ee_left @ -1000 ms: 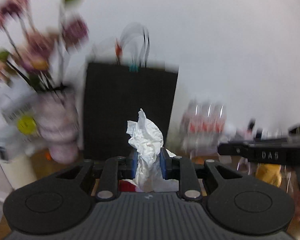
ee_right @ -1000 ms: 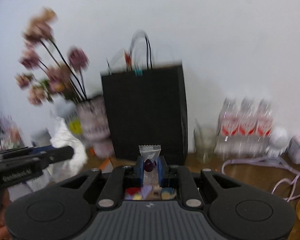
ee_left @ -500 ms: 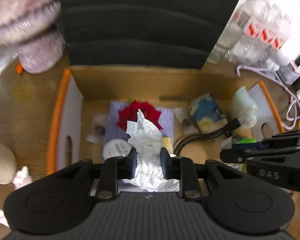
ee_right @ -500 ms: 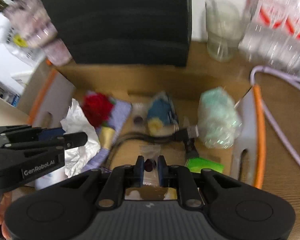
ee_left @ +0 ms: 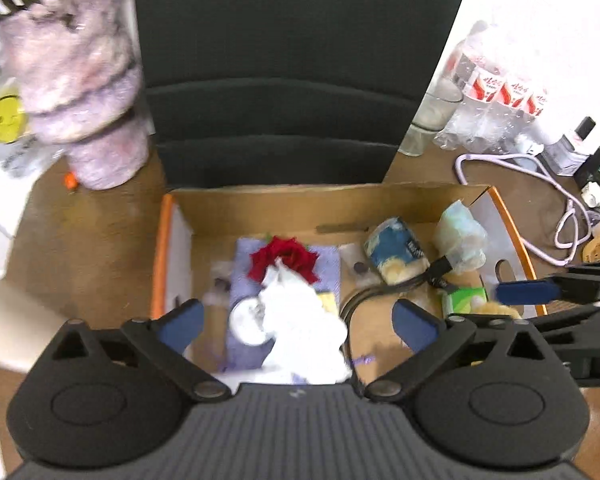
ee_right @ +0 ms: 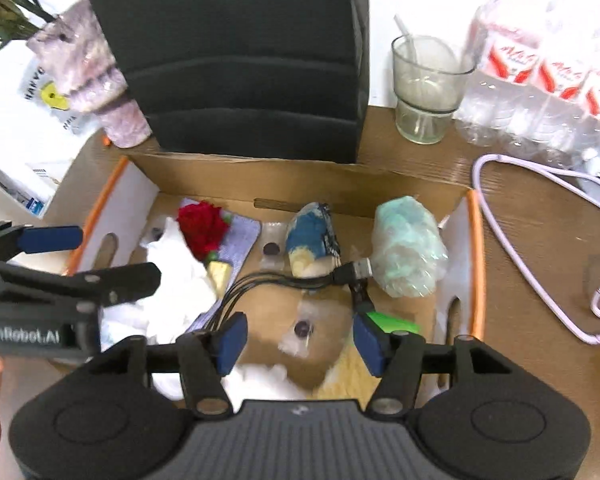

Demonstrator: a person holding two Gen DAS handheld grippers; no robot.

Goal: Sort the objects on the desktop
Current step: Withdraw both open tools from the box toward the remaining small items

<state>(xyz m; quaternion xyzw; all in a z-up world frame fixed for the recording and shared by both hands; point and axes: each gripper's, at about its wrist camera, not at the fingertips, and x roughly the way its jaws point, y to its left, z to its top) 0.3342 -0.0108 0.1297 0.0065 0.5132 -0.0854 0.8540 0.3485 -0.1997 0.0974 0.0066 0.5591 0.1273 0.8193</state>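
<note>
Now the left gripper (ee_left: pixel 296 322) has just sprung wide, its crumpled white tissue (ee_left: pixel 304 332) falling free. The right gripper (ee_right: pixel 298 338) has just been opening too, clear of the small clear sachet (ee_right: pixel 300 330). Both look light and soft; pinch mid-body.

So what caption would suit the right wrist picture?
Right gripper, jaws just opened, above a small clear packet in the cardboard box.

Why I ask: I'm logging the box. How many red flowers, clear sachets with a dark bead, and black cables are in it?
Red flower: 1
Clear sachets with a dark bead: 3
Black cable: 1
Total: 5
</note>
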